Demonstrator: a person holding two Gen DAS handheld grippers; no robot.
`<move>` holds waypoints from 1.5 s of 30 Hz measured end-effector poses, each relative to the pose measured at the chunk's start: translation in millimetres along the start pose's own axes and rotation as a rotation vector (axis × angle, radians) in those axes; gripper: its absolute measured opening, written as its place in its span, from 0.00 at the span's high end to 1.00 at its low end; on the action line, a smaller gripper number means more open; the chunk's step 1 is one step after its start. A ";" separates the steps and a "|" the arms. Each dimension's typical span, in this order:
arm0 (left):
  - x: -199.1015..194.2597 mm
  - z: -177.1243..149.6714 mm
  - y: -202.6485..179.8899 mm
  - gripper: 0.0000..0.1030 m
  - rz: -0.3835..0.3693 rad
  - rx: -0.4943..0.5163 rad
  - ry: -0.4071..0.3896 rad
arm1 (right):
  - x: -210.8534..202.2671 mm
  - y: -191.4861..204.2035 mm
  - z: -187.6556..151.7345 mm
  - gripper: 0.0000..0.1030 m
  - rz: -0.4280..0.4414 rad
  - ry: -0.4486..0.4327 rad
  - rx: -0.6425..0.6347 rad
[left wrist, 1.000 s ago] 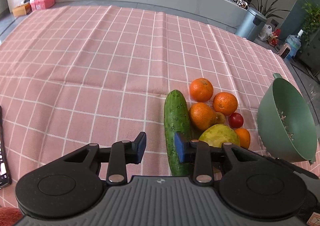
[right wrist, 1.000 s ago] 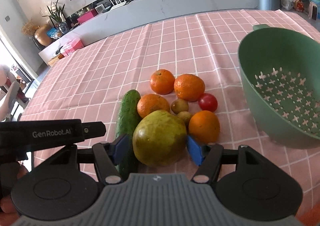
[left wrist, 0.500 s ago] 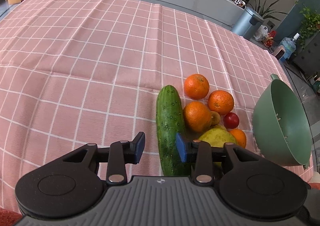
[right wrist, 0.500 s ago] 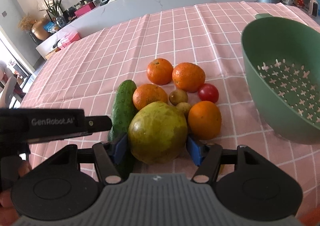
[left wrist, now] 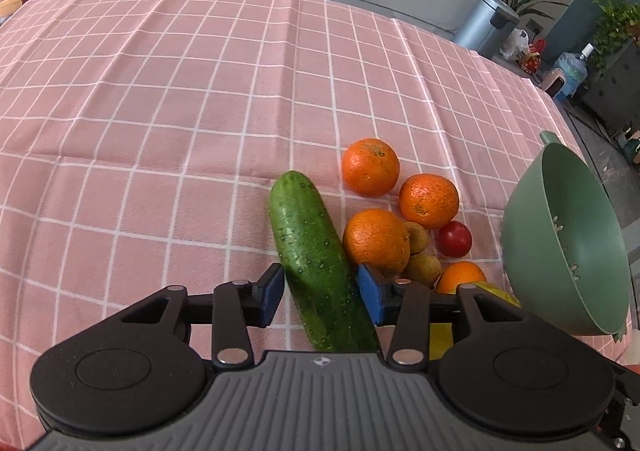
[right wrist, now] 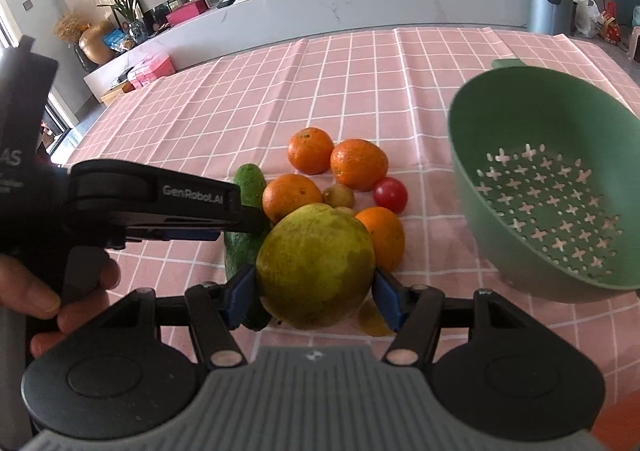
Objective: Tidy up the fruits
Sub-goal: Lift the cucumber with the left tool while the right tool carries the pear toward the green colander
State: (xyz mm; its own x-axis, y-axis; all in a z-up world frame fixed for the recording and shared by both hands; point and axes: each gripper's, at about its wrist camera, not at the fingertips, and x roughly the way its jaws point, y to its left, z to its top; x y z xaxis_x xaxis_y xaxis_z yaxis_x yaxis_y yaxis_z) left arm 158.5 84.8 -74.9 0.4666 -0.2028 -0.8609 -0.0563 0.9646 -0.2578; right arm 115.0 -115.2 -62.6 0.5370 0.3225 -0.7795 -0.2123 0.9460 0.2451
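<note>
Here the right gripper (right wrist: 315, 289) clamps the big yellow-green pear (right wrist: 316, 265), likely heavy and smooth, at its widest girth beside the green colander (right wrist: 520, 123), while the left gripper (left wrist: 320, 293), jaws opening, straddles the firm, bumpy cucumber (left wrist: 312, 251) mid-length, unpinched.

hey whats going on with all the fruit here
A person is sorting fruit on a pink checked tablecloth with a handheld gripper in each hand. The right gripper is clamped on a big yellow-green fruit. The left gripper straddles the cucumber, its jaws opening and not yet gripping. Four oranges, a tomato and two small brownish fruits lie clustered beside it. The green colander is empty.
</note>
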 end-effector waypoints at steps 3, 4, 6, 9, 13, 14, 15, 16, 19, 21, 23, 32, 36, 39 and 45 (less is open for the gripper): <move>2.1 1.3 1.3 0.54 -0.008 -0.006 -0.001 | -2.7 -3.0 -0.3 0.42 0.000 0.000 0.004; 2.0 0.9 2.2 0.54 -0.012 -0.007 -0.003 | -4.0 -3.4 -0.9 0.42 -0.002 -0.001 0.005; 1.3 -0.8 2.9 0.55 -0.018 -0.002 -0.008 | -6.1 -6.2 -1.4 0.42 -0.002 -0.003 0.008; -1.8 -2.7 1.3 0.56 -0.009 0.003 -0.004 | -10.3 -8.6 -2.7 0.42 -0.002 -0.010 0.010; -9.4 -9.5 -5.9 0.57 0.038 0.023 0.060 | -19.3 -13.8 -3.8 0.42 -0.007 -0.024 0.009; -10.1 -12.1 -5.9 0.57 0.043 0.015 0.075 | -21.1 -15.2 -4.1 0.42 -0.008 -0.028 0.009; -10.9 -14.4 -5.3 0.57 0.044 0.006 0.075 | -23.6 -16.5 -4.6 0.42 -0.009 -0.031 0.010; -11.0 -14.7 -5.7 0.56 0.049 0.005 0.071 | -25.7 -18.2 -5.2 0.42 -0.011 -0.034 0.011; -7.8 -12.7 -7.8 0.55 0.067 0.009 0.073 | -32.3 -21.3 -7.0 0.42 -0.013 -0.041 0.014; -4.1 -12.5 -8.1 0.54 0.074 0.012 0.068 | -37.4 -22.2 -8.1 0.42 -0.012 -0.047 0.011; -3.4 -12.3 -9.2 0.54 0.077 0.021 0.061 | -43.0 -24.6 -8.7 0.42 -0.010 -0.055 0.008; -27.7 -21.0 -20.5 0.58 0.081 0.024 0.011 | -73.5 -36.7 -5.0 0.42 0.007 -0.110 -0.053; -44.8 -25.6 -29.6 0.59 0.053 0.019 -0.015 | -85.0 -44.8 -3.8 0.42 0.004 -0.130 -0.070; -49.4 -28.8 -37.8 0.59 0.065 0.052 -0.019 | -91.7 -49.7 -4.3 0.42 0.006 -0.136 -0.079; -47.5 -25.7 -40.0 0.59 0.070 0.071 -0.008 | -97.5 -59.4 -11.2 0.42 0.020 -0.122 -0.072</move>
State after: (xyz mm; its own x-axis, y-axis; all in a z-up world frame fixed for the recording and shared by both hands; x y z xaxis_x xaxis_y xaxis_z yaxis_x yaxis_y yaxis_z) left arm 115.9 51.5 -35.0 0.4703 -0.1334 -0.8724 -0.0262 0.9860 -0.1649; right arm 66.1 -203.2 -7.7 0.6267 0.3470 -0.6977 -0.2797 0.9359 0.2142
